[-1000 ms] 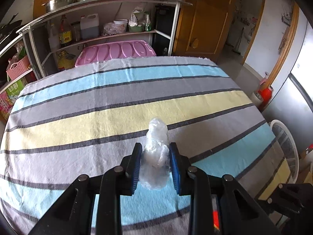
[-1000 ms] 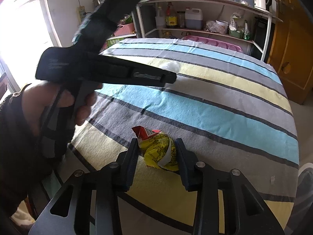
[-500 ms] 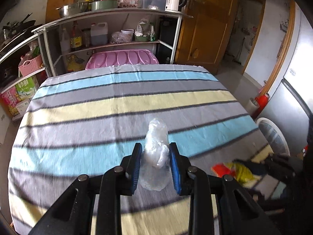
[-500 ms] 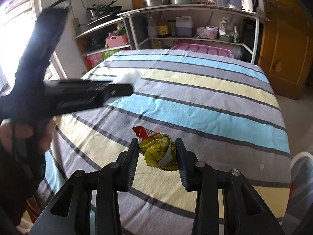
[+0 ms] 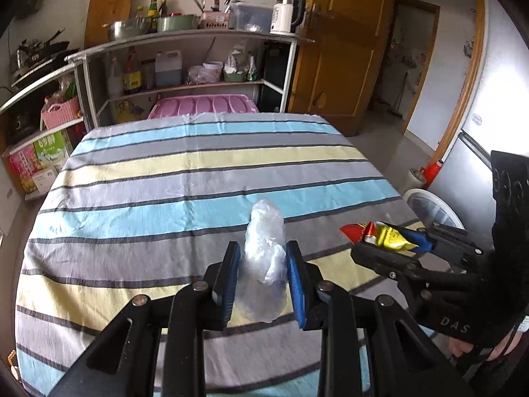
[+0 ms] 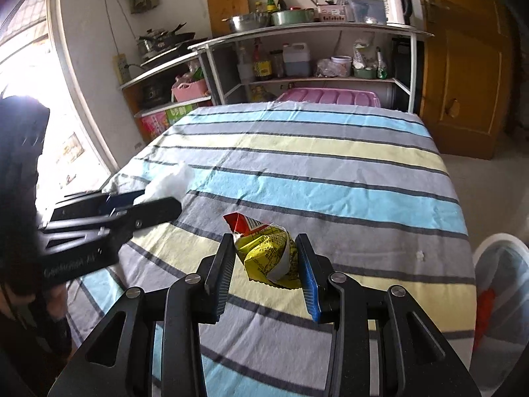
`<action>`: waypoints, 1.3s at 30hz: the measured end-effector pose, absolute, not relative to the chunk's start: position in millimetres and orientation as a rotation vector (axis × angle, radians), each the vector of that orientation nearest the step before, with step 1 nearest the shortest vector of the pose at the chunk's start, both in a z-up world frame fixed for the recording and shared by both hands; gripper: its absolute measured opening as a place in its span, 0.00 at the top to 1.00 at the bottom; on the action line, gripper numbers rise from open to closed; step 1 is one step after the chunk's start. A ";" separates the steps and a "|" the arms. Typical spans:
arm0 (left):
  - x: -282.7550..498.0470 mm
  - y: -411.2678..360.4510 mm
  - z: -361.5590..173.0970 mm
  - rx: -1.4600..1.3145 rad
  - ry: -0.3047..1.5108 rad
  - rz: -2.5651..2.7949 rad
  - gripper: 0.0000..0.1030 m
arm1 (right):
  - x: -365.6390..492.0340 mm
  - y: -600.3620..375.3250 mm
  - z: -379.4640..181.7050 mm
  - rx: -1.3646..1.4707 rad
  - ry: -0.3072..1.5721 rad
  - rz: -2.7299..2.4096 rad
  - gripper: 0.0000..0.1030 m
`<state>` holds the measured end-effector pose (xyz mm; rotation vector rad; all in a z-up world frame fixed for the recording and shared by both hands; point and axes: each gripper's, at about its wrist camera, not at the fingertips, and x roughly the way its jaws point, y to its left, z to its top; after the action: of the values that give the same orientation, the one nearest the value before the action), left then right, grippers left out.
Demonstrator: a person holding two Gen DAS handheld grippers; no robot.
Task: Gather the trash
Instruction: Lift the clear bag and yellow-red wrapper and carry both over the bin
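A: While both wrist views are up, what's my left gripper [image 5: 264, 266] got?
B: It's clamped on a clear crumpled plastic bag [image 5: 264, 258], pads pressing both sides, jaws narrow. Bag sticks up past the fingertips, held above the striped cloth on the surface [image 5: 185, 178].
A: And my right gripper [image 6: 264, 263]?
B: It's gripping a yellow and red snack wrapper [image 6: 267, 253], jaws about halfway apart, wrapper squeezed between the pads and off the cloth.
A: Can I see each from the other camera?
B: Yes. In the left view the right one comes in from the right edge with the wrapper at its tip. In the right view the left one sits at the left edge, bag showing white at its tip.
A: Bin?
B: White bin [image 6: 502, 284] on the floor beside the surface's right edge, something red inside.
A: Background?
B: Metal shelf [image 5: 185, 38] with pots and bottles, wooden door [image 5: 344, 49].
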<state>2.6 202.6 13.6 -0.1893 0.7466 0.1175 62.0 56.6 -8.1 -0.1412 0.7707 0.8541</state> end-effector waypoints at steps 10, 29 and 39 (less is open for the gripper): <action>3.3 166.6 23.8 -0.148 0.724 0.085 0.71 | 60.0 14.5 4.0 -0.064 0.740 0.752 0.63; 59.4 52.9 34.2 -0.008 0.710 -0.114 0.71 | 74.5 -107.8 22.2 0.039 0.689 0.481 0.63; 90.5 -16.4 29.0 0.049 0.741 -0.237 0.71 | 92.6 -177.7 17.1 0.091 0.701 0.331 0.63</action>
<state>90.5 -16.4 29.0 0.0488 0.7413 -0.2373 92.6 -177.7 17.1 0.0910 0.7013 0.3311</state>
